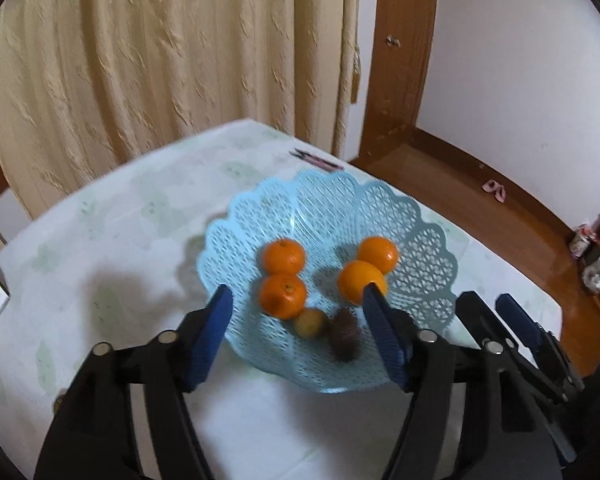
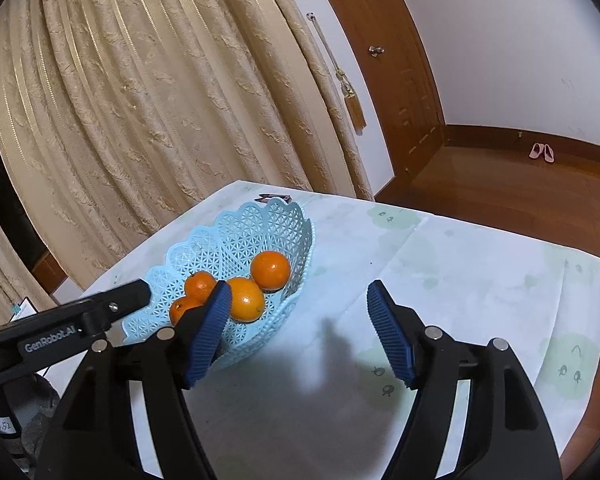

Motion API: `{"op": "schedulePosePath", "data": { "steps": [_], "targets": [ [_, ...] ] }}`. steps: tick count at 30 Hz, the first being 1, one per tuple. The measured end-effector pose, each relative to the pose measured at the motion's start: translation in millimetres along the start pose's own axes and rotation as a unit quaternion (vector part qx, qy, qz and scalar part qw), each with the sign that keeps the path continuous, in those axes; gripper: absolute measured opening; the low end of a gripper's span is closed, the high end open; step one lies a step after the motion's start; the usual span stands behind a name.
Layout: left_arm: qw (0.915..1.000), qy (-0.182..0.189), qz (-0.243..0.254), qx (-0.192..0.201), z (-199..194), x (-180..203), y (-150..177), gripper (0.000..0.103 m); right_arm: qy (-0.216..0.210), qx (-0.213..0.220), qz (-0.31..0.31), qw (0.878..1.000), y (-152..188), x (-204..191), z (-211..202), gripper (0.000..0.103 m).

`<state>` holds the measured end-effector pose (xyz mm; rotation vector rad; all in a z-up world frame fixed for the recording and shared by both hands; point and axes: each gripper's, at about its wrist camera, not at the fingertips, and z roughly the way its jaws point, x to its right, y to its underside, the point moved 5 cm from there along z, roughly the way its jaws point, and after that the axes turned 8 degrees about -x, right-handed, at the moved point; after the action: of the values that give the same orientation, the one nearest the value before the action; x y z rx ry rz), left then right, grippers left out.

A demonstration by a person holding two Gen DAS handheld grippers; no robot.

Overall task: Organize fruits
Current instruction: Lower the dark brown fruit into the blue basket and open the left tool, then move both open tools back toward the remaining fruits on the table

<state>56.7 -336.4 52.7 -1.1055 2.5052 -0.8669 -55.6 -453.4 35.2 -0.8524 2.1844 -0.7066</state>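
Note:
A light blue lattice basket [image 1: 332, 188] [image 2: 236, 228] stands on the white tablecloth [image 1: 100, 264]. It holds several oranges, among them a left pair [image 1: 283, 255] [image 1: 282, 294] and a right pair [image 1: 378, 254] [image 1: 356, 280]. A small yellow fruit [image 1: 309, 322] and a brown fruit [image 1: 344, 338] lie at its near side. My left gripper [image 1: 297, 292] is open above the basket's near half, its pads touching no fruit. My right gripper [image 2: 299, 286] is open and empty over the cloth, just right of the basket. One orange [image 2: 270, 270] lies near the basket's right wall.
A thin pink and black object [image 1: 316, 160] lies on the table behind the basket. Beige curtains [image 1: 160, 60] hang behind the table. A wooden door [image 2: 384, 60] and wooden floor [image 2: 480, 184] with pink slippers [image 2: 542, 152] lie to the right, past the table edge.

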Motion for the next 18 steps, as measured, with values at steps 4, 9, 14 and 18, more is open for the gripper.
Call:
{"op": "schedulePosePath", "data": {
  "steps": [4,9,14,18],
  "targets": [
    [0.9995,-0.025,0.006,0.017,-6,-7,0,0.08,0.001,0.003,0.001,1.0,0,0,-2,0.072],
    [0.998,-0.056,0.0,0.029,-13,-21,3,0.088,0.003,0.008,0.003,1.0,0,1,-4,0.072],
    [0.996,-0.082,-0.014,0.033,-19,-40,12,0.09,-0.001,0.017,0.001,1.0,1,-4,-9,0.079],
    [0.9944,-0.096,-0.029,0.033,-24,-59,20,0.091,-0.021,0.01,-0.018,1.0,6,-24,-10,0.081]
  ]
}}
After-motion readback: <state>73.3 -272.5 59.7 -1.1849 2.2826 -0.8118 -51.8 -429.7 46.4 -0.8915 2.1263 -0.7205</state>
